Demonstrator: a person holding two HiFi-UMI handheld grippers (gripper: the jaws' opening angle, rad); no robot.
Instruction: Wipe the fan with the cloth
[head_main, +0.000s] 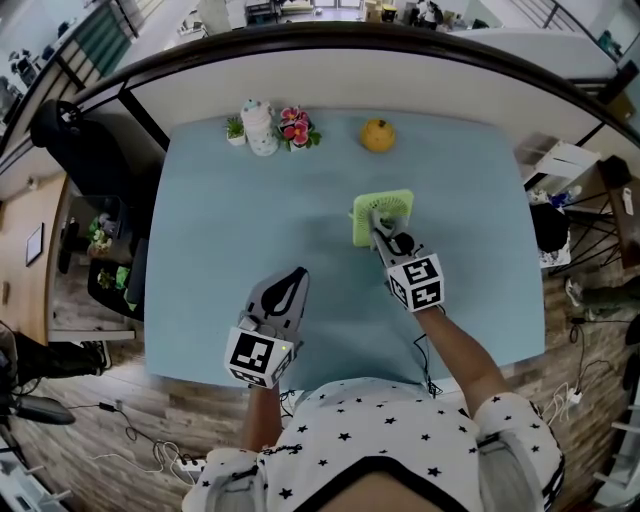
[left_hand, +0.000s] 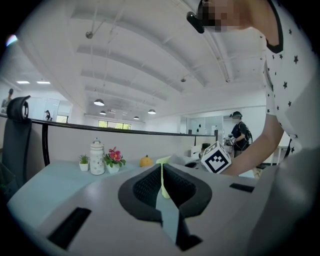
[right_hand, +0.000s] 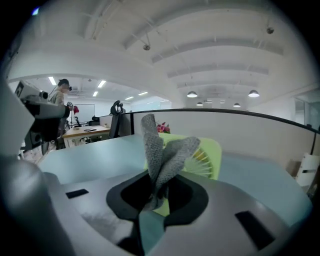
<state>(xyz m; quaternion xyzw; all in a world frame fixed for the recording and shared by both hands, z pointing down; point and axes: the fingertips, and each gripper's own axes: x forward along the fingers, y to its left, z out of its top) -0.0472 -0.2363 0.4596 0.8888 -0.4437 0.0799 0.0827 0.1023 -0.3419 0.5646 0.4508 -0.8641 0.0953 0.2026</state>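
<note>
A small light-green fan (head_main: 386, 212) stands upright on the pale blue table (head_main: 230, 230), right of centre. My right gripper (head_main: 378, 230) is against the fan's near face, shut on a grey knitted cloth (head_main: 381, 222). In the right gripper view the cloth (right_hand: 162, 152) sticks up from between the jaws of the right gripper (right_hand: 159, 181), in front of the fan (right_hand: 207, 157). My left gripper (head_main: 296, 276) hovers over the table's near part, left of the fan, shut and empty. In the left gripper view, the left gripper (left_hand: 161, 169) shows the fan (left_hand: 164, 161) beyond its jaws.
Along the table's far edge stand a tiny potted plant (head_main: 236, 130), a white jar (head_main: 260, 126), pink flowers (head_main: 296, 127) and a yellow-orange fruit (head_main: 378, 134). A dark partition rail curves behind the table. A black chair (head_main: 75, 140) is off the table's left.
</note>
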